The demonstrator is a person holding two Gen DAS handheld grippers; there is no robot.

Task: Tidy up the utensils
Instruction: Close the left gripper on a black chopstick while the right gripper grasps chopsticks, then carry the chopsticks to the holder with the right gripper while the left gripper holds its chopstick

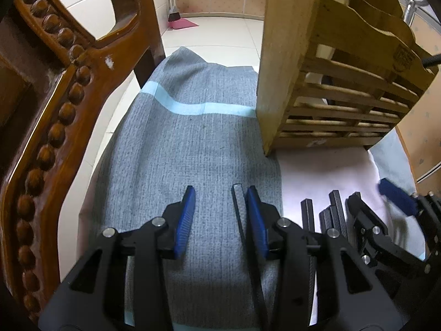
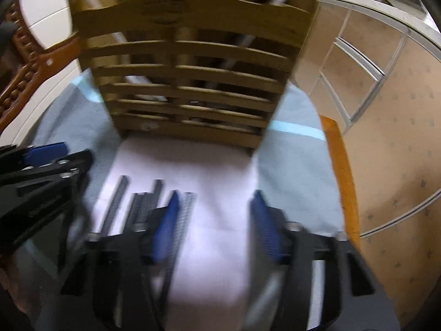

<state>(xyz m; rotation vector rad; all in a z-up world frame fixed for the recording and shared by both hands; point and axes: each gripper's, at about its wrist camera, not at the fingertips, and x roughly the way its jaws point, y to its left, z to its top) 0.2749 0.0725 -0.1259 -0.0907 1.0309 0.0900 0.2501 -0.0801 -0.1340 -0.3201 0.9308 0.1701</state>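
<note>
Grey cloth lies under the left gripper point(image 1: 219, 207), its jaws part open with nothing between them and one chopstick point(image 1: 239, 207) beside its right pad. Further right, loose chopsticks point(image 2: 137, 207) rest on white paper point(image 2: 220, 182) before the wooden rack point(image 2: 190, 82). Right gripper point(image 2: 215, 220) is part open and empty; closing askew could scatter them.

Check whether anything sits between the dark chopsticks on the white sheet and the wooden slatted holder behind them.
Nothing visible blocks the way. The chopsticks lie on the white sheet, and only bare sheet separates them from the wooden holder. They must clear its tall slatted front to enter from above.
</note>
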